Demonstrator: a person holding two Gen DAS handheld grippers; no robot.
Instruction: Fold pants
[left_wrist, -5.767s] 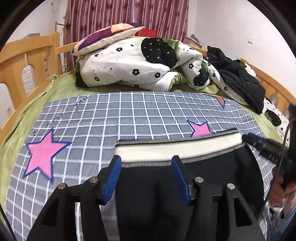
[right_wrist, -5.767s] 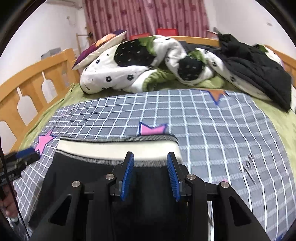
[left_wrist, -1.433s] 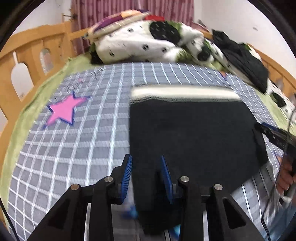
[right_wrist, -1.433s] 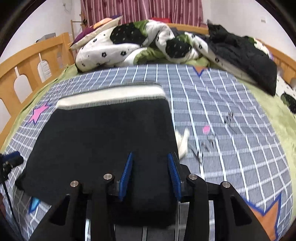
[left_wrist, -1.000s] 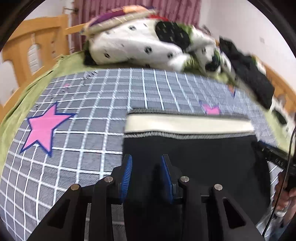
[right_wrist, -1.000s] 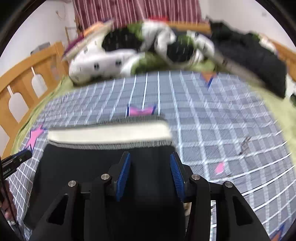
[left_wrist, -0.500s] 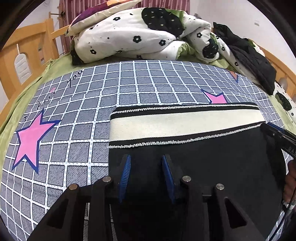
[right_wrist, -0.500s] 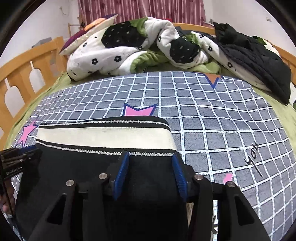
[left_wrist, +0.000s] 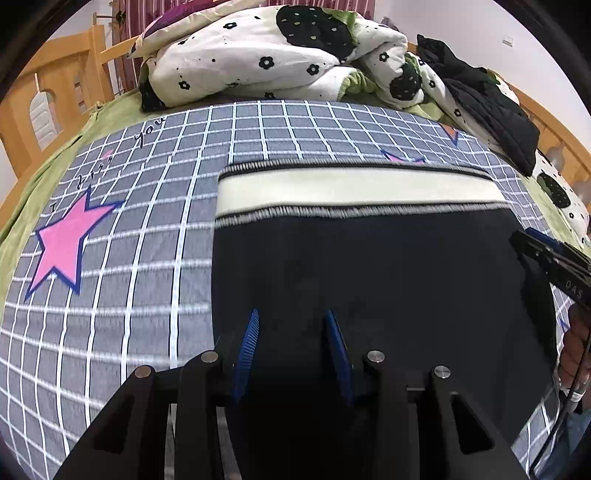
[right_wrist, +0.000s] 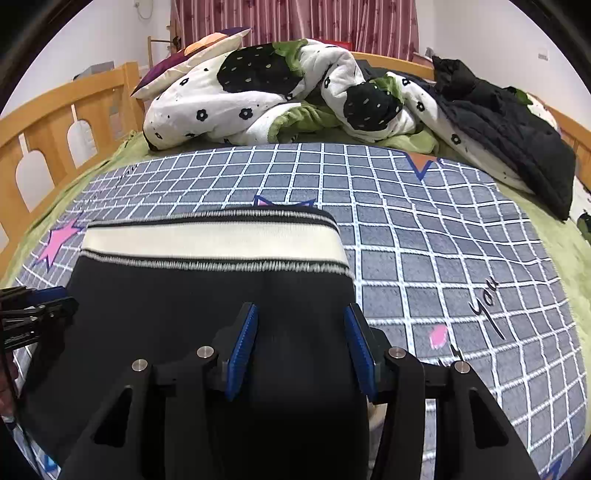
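Black pants (left_wrist: 369, 266) with a cream waistband (left_wrist: 354, 192) lie folded on the grey checked sheet (left_wrist: 155, 229). My left gripper (left_wrist: 291, 314) is over their near left part, jaws opening, with black cloth between the blue pads but not squeezed. My right gripper (right_wrist: 301, 308) is over the near right part of the pants (right_wrist: 192, 295), below the waistband (right_wrist: 210, 240). Its pads stand apart with cloth filling the gap. Each gripper also shows at the edge of the other's view: the right gripper (left_wrist: 535, 247) and the left gripper (right_wrist: 37, 306).
A flower-print quilt (right_wrist: 258, 96) and a pillow are heaped at the far end of the bed. A black jacket (right_wrist: 509, 136) lies at the far right. Wooden rails (right_wrist: 55, 122) run along both sides. A hand (left_wrist: 576, 350) holds the right gripper.
Both grippers carried the near end of the pants forward toward the waistband, making the pants shorter. Both pairs of pads now stand a little wider apart than during the carry.
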